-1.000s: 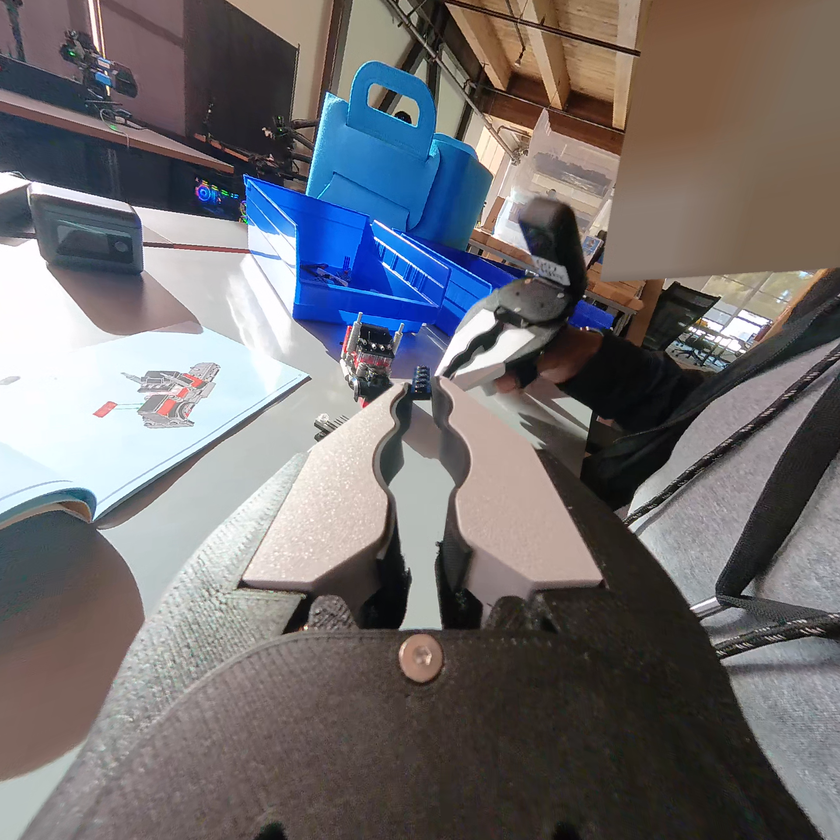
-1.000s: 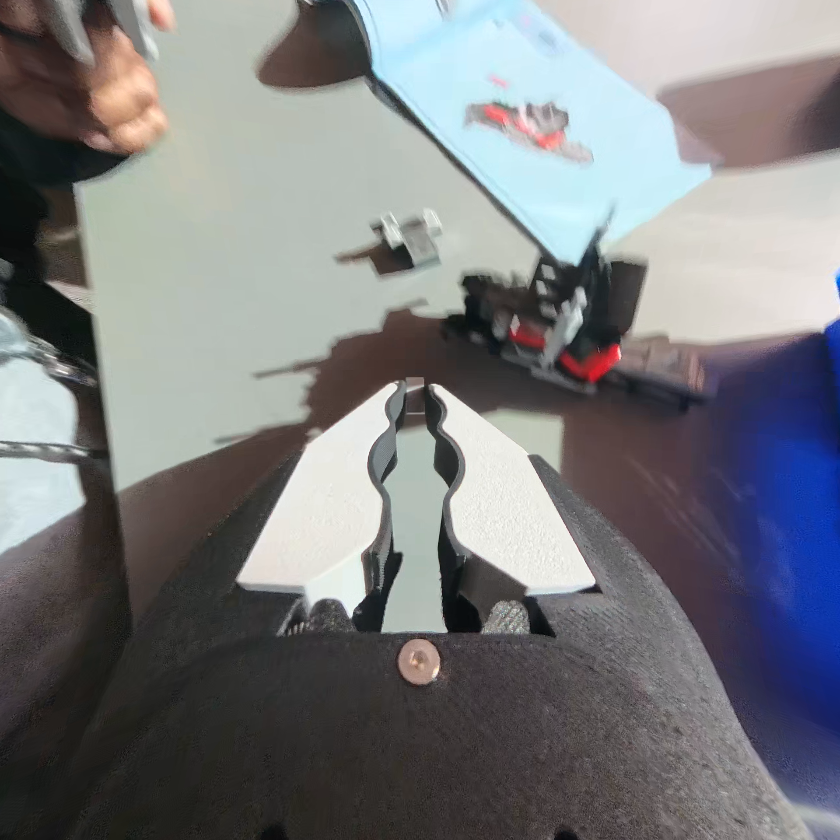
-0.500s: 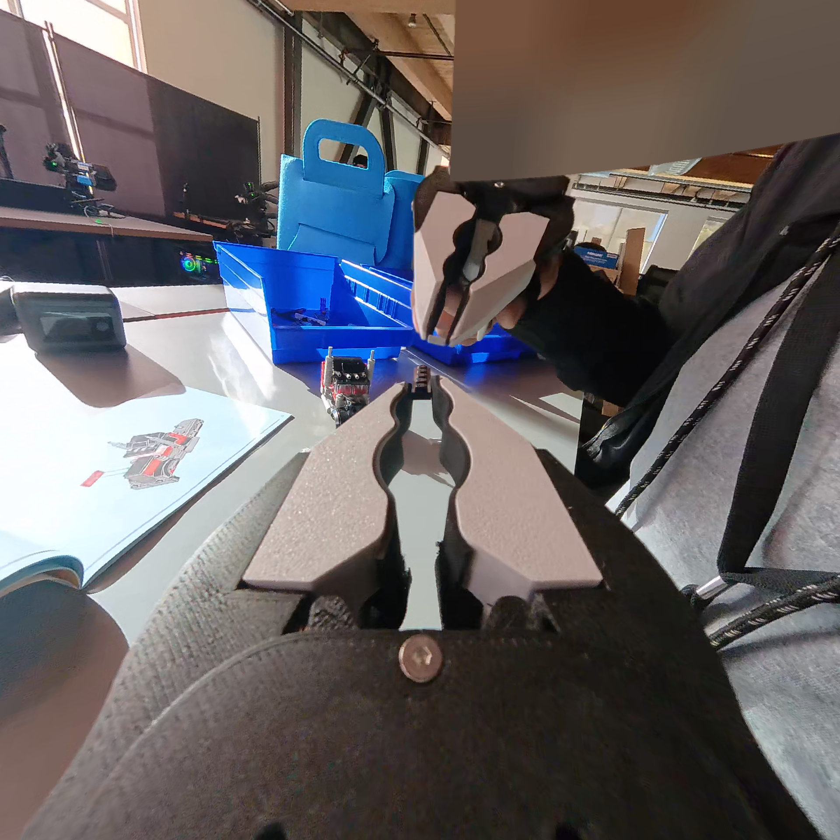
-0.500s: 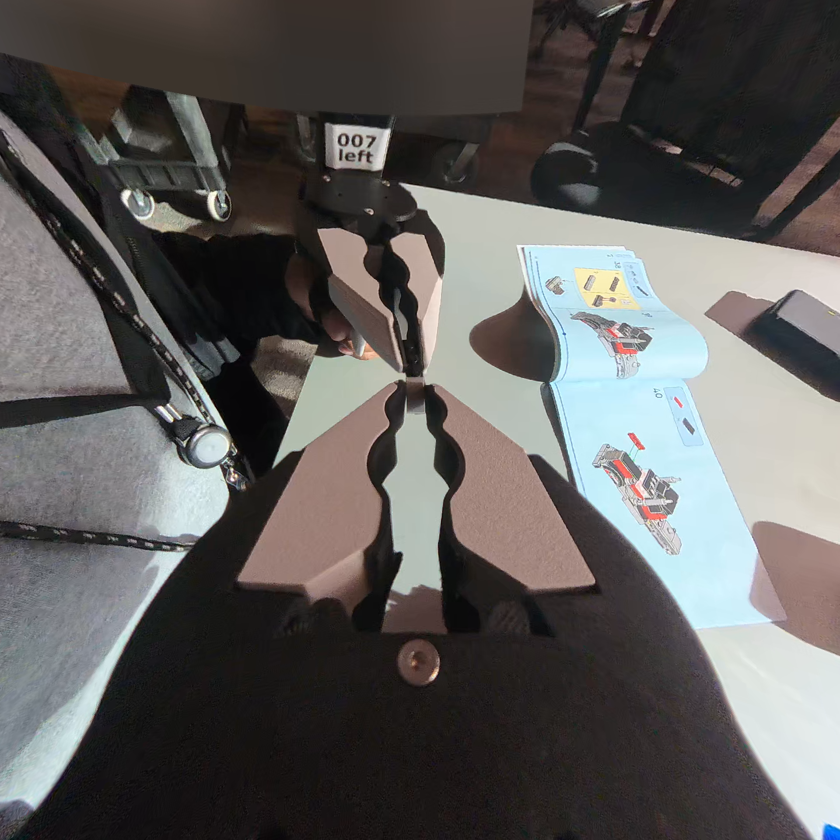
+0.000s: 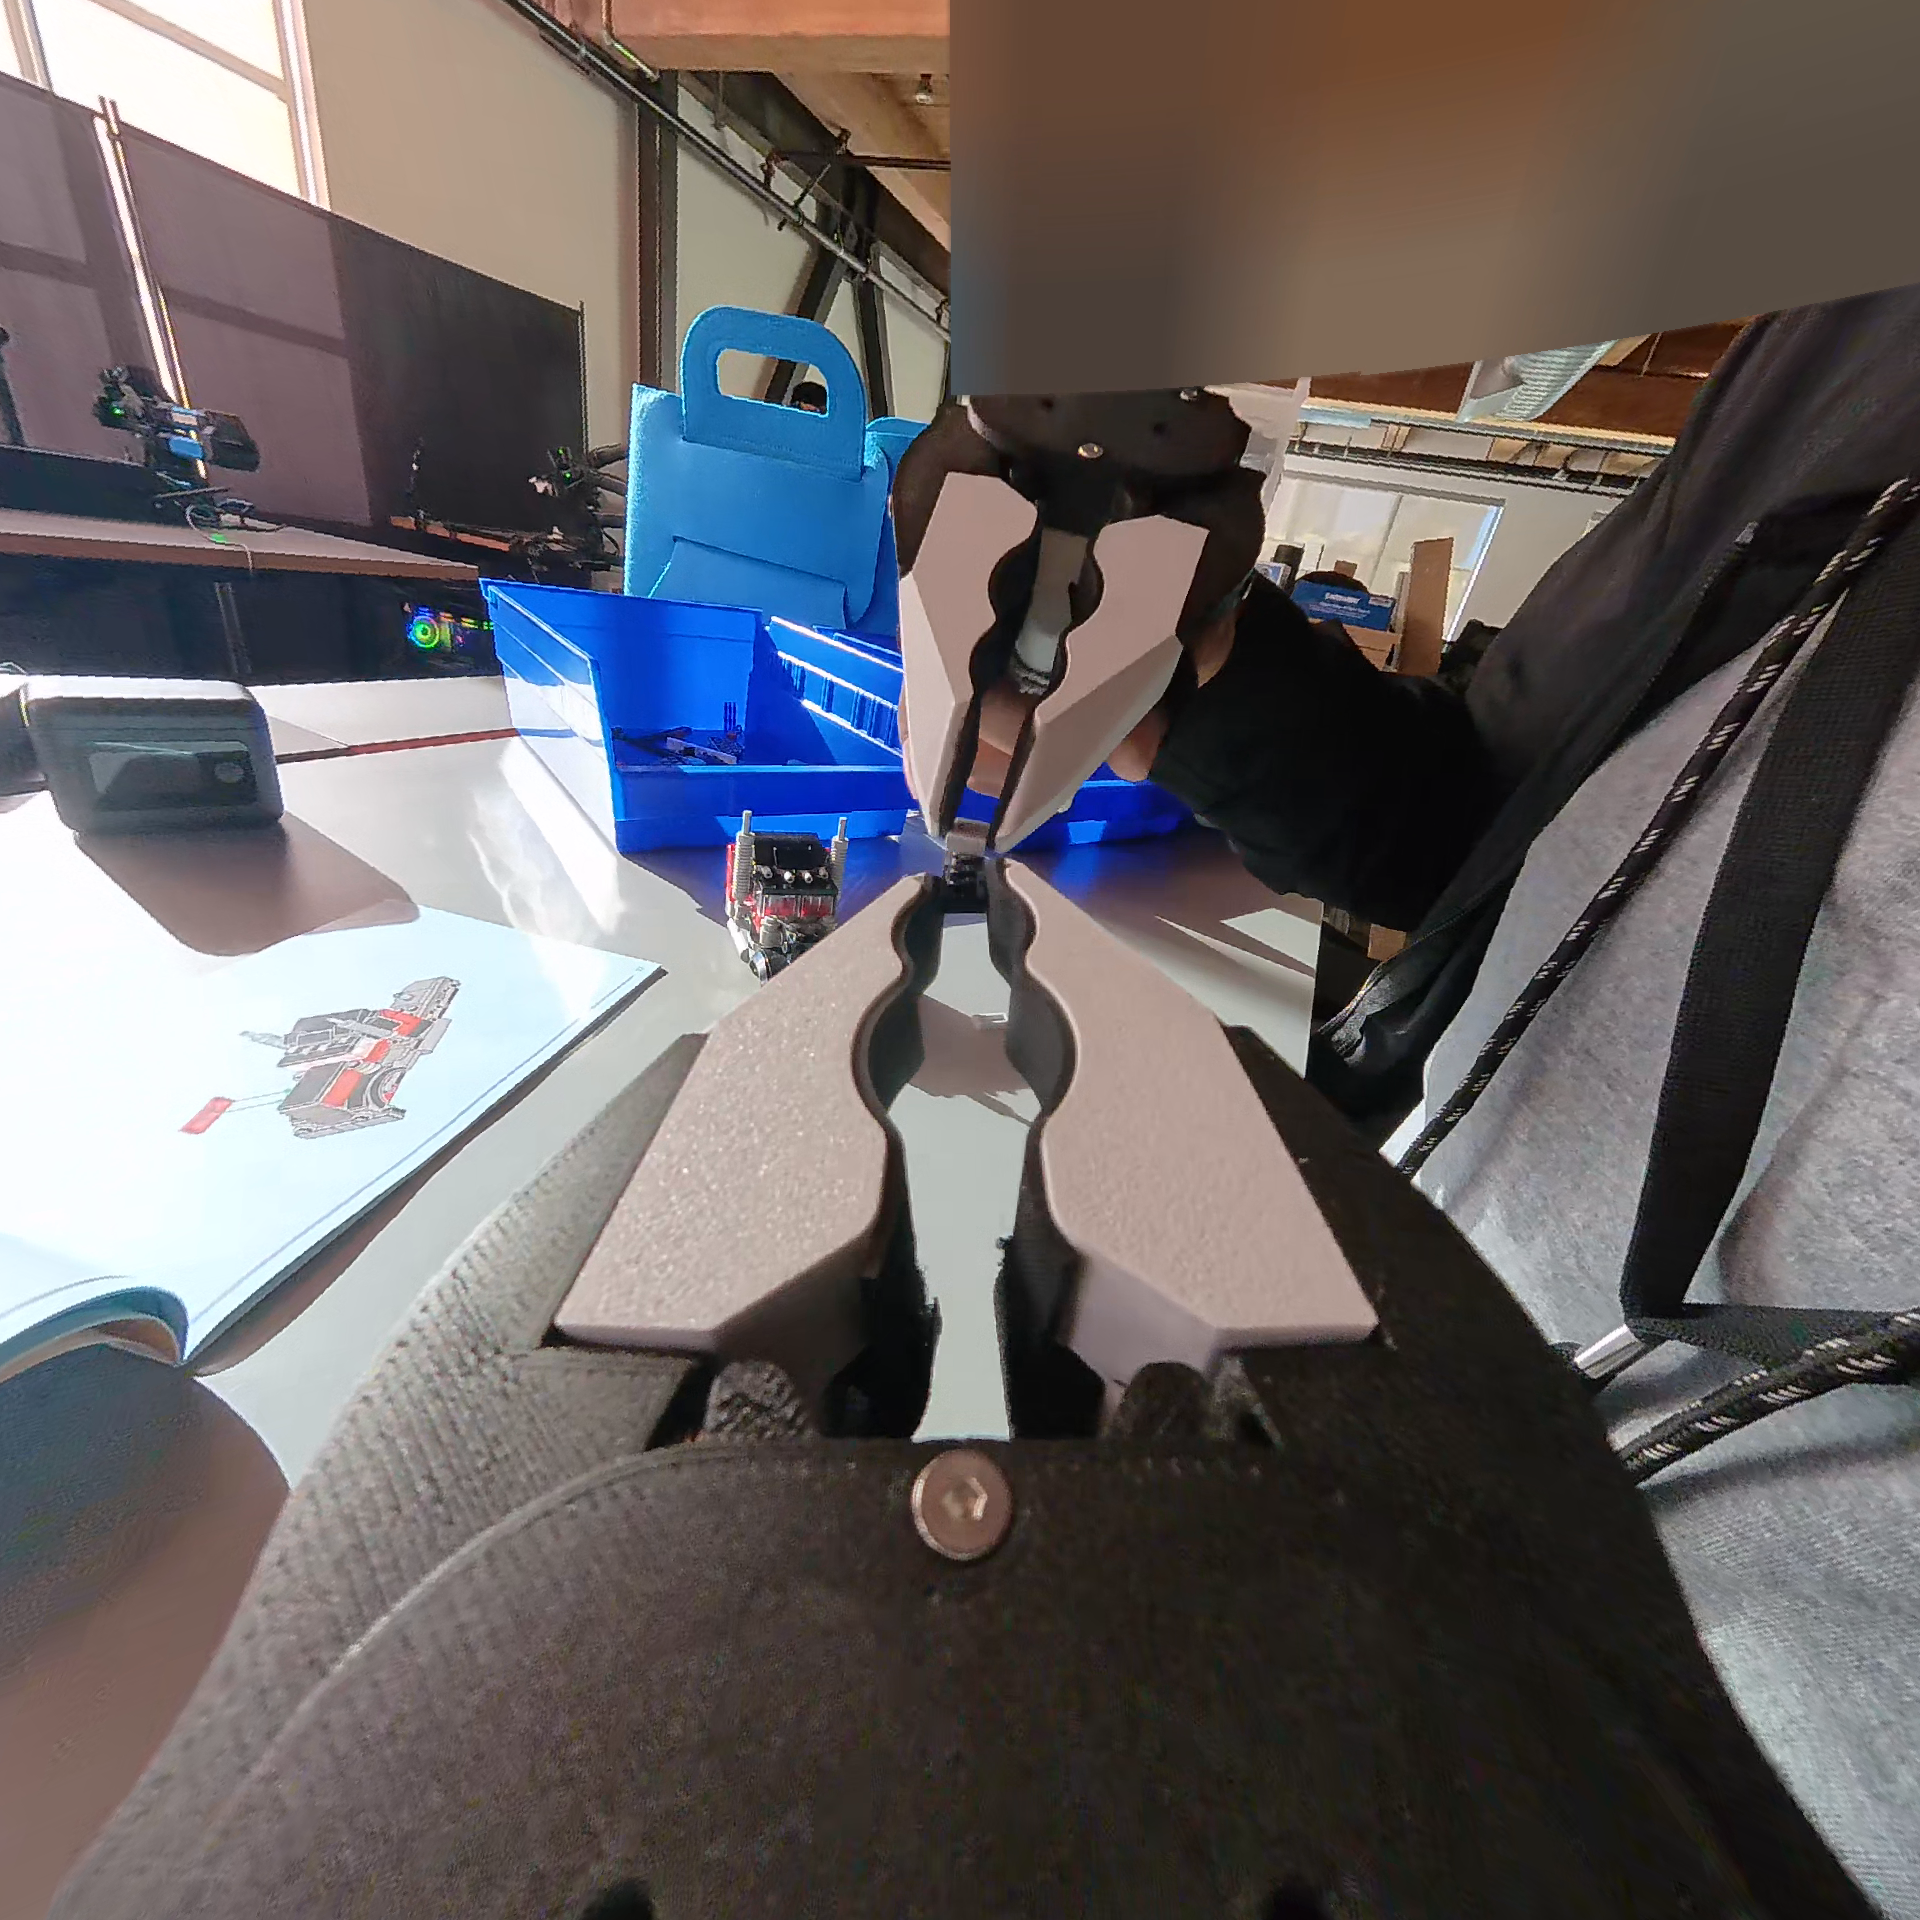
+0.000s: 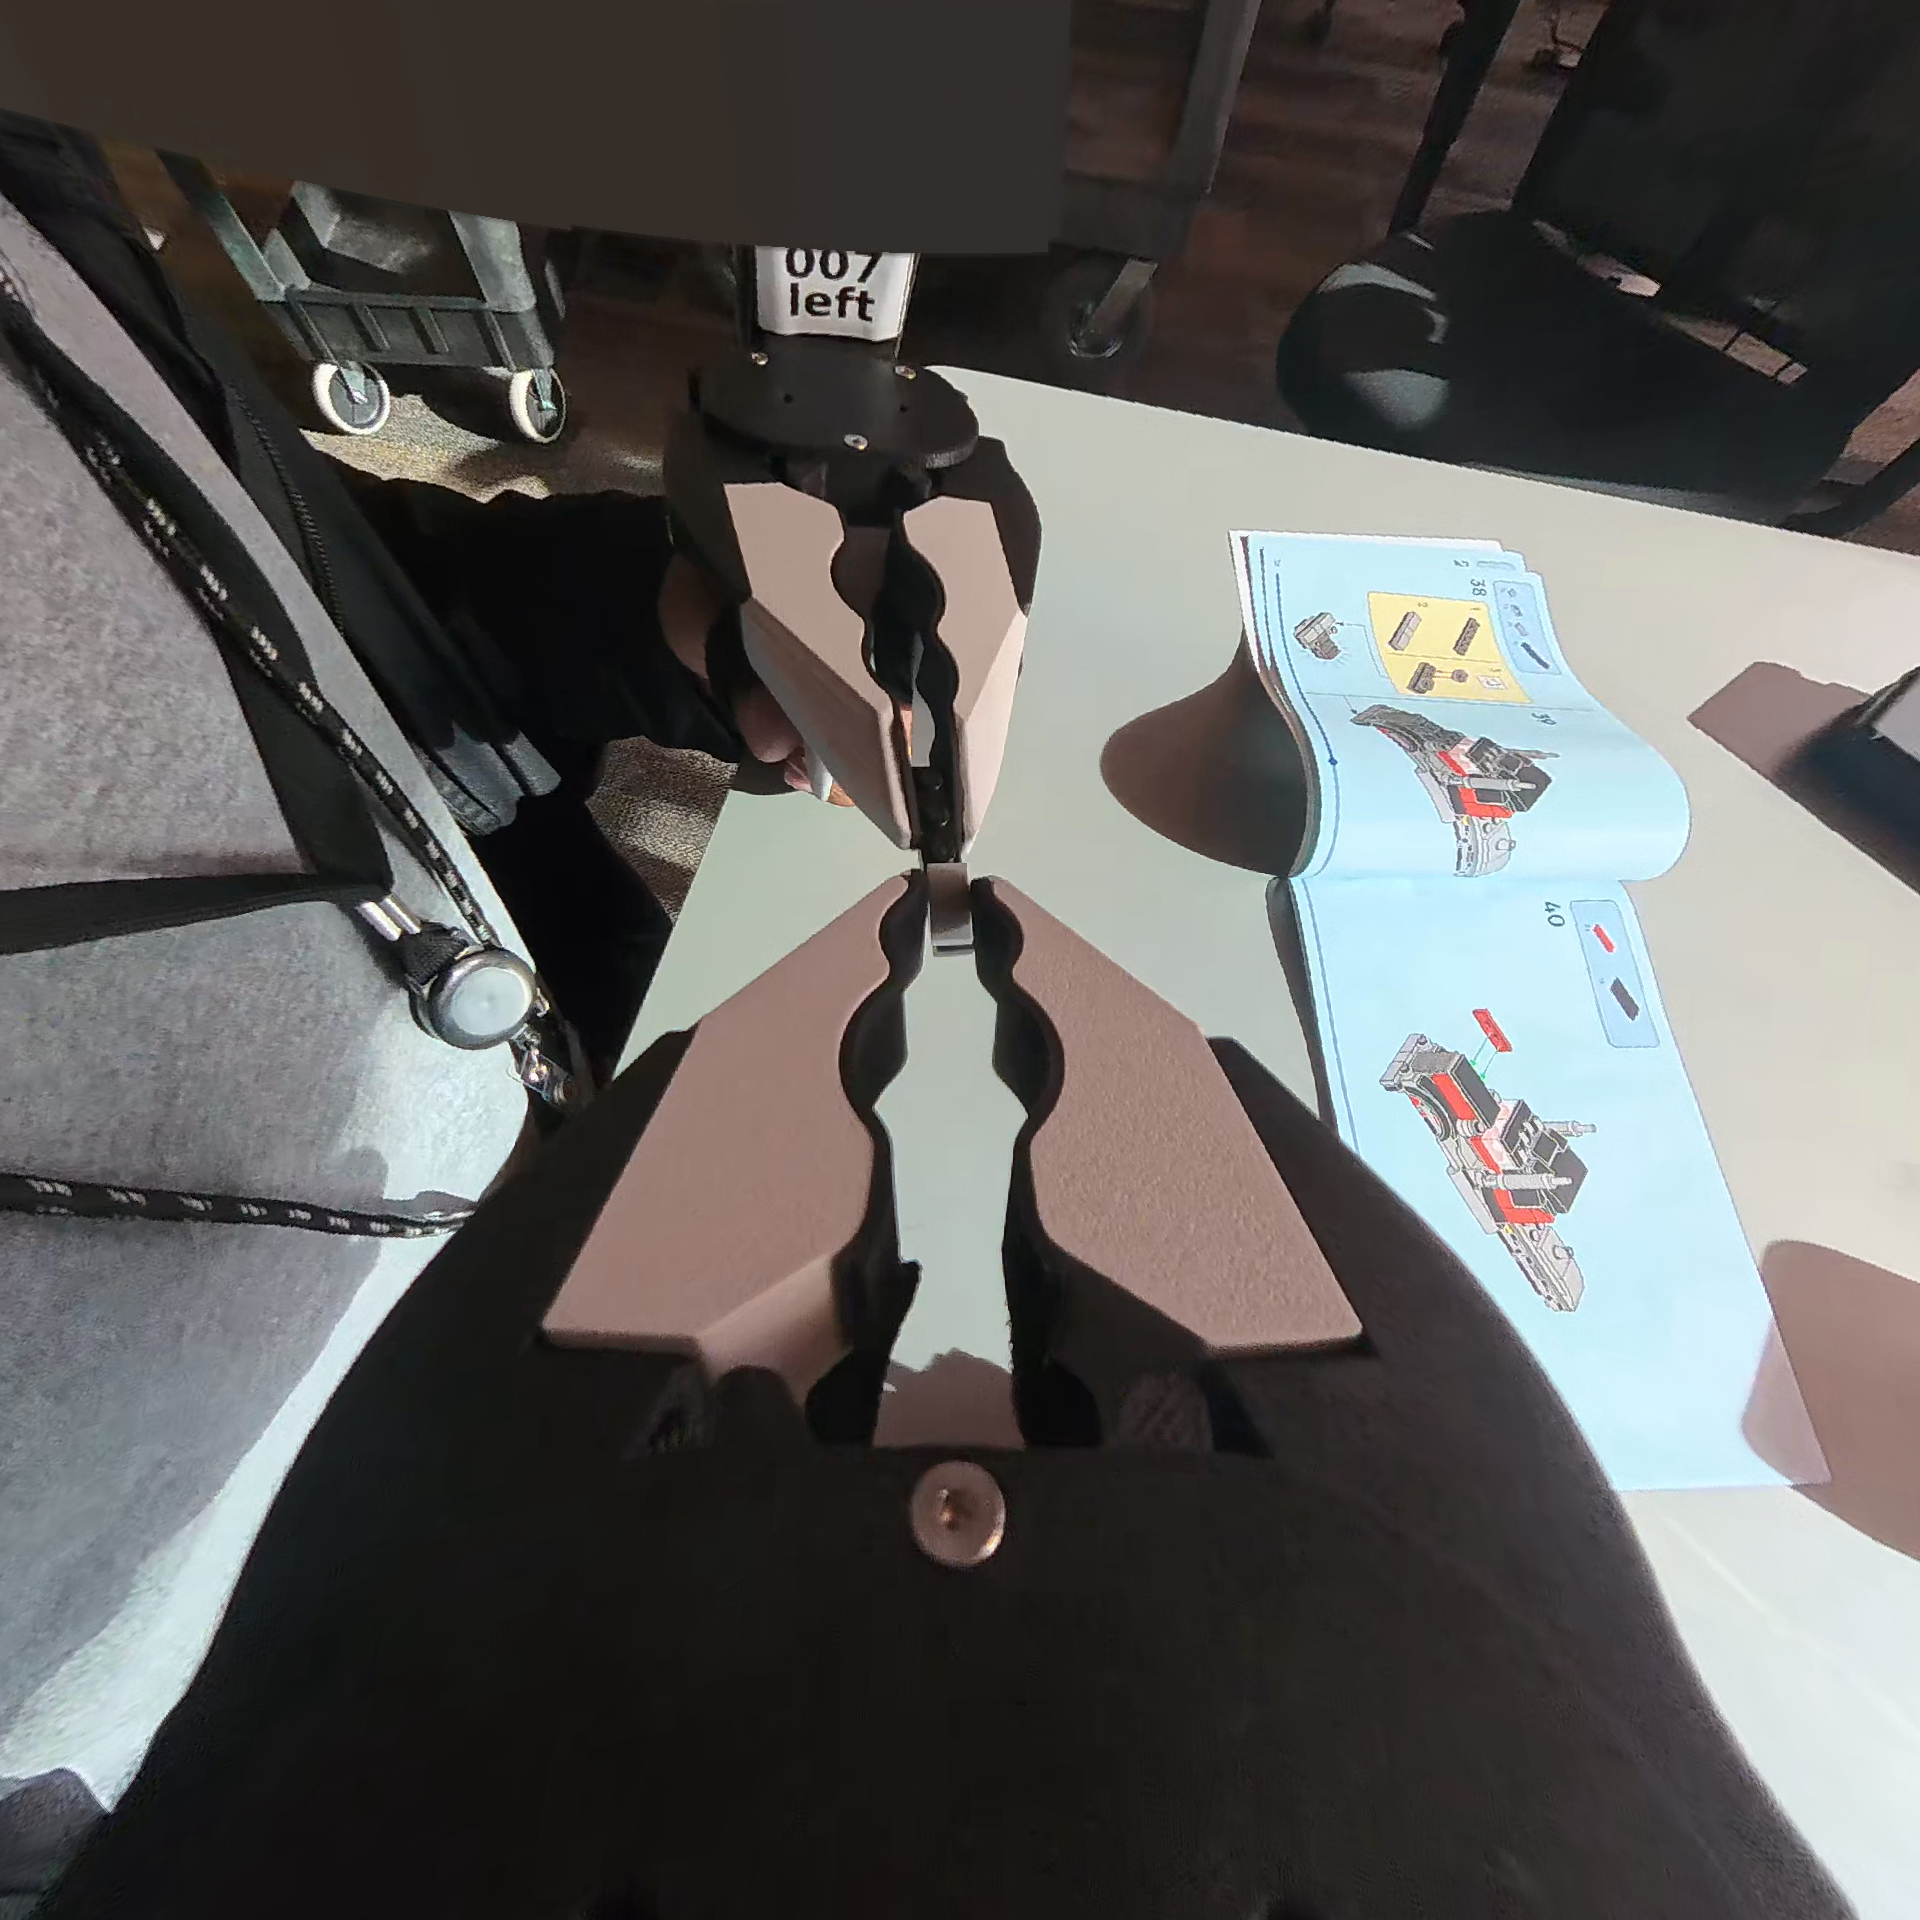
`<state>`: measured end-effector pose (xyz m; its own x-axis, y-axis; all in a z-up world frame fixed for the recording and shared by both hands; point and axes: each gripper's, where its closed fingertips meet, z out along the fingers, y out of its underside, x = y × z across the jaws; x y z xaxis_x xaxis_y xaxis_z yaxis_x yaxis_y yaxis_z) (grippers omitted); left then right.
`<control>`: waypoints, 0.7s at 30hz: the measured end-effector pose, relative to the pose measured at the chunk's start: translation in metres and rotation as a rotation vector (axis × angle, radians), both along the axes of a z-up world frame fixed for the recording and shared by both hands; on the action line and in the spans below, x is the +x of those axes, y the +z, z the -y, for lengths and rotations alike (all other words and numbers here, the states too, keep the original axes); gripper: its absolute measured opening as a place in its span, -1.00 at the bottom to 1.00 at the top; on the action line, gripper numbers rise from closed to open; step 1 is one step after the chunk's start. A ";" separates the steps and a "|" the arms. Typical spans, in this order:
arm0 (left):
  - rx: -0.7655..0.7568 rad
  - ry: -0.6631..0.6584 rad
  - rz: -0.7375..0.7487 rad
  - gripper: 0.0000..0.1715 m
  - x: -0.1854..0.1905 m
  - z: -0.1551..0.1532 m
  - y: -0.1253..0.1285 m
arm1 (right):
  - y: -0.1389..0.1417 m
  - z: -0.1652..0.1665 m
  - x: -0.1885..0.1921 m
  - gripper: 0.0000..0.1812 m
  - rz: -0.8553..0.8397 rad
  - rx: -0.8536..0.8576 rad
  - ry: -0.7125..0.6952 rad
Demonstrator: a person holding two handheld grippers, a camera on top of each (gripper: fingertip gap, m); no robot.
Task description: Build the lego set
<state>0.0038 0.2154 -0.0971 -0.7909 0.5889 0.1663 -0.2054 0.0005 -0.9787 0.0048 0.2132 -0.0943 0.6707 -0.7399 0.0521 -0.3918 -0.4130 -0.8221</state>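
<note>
My left gripper (image 5: pixel 961 883) is shut on a small black lego piece (image 5: pixel 961 891), held above the table's near edge. My right gripper (image 6: pixel 948 894) is shut on a small grey lego piece (image 6: pixel 951 920). The two grippers point at each other, tip to tip, and the two pieces meet or nearly touch. The right gripper (image 5: pixel 971 821) shows in the left wrist view with the grey piece (image 5: pixel 968 828). The left gripper (image 6: pixel 935 826) shows in the right wrist view. The partly built red and black truck (image 5: pixel 784 904) stands on the grey table (image 5: pixel 540 821) just left of the tips.
An open instruction booklet (image 5: pixel 312 1060) lies to the left, and it also shows in the right wrist view (image 6: pixel 1455 935). Blue parts bins (image 5: pixel 675 675) and a blue felt bag (image 5: pixel 769 488) stand behind the truck. A black device (image 5: pixel 156 758) sits far left. A person's grey torso is close by. My two grippers' fingertips are within a few centimetres of each other. Both grippers' tips are roughly 40 centimetres from the black device (image 5: pixel 156 758).
My right gripper has lifted from above the table and turned to face the left gripper. The two have closed in until their pieces meet.
</note>
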 end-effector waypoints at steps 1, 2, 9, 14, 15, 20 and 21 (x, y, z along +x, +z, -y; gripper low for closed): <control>-0.001 0.000 0.001 -0.90 0.000 0.000 0.000 | 0.000 0.000 0.000 -0.89 -0.001 0.000 0.002; -0.002 0.001 0.001 -0.90 0.000 0.000 0.000 | 0.000 0.000 0.000 -0.89 -0.002 0.000 0.003; -0.011 0.000 -0.001 -0.90 0.000 -0.002 0.001 | -0.001 -0.001 0.000 -0.88 -0.002 -0.001 0.001; -0.012 -0.001 0.003 -0.90 -0.001 -0.002 0.001 | -0.001 0.000 0.000 -0.86 -0.001 0.005 -0.001; -0.013 -0.001 0.003 -0.90 -0.001 -0.002 0.001 | -0.001 0.000 0.000 -0.86 -0.001 0.006 -0.001; -0.013 -0.002 0.002 -0.90 -0.001 -0.002 0.001 | -0.001 0.000 0.000 -0.85 -0.001 0.007 -0.002; -0.013 -0.002 0.001 -0.90 -0.001 -0.002 0.001 | -0.001 0.000 0.000 -0.85 -0.001 0.007 -0.002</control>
<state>0.0033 0.2176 -0.0958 -0.7897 0.5929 0.1578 -0.2047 -0.0121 -0.9788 0.0051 0.2128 -0.0954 0.6695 -0.7414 0.0461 -0.3934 -0.4065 -0.8246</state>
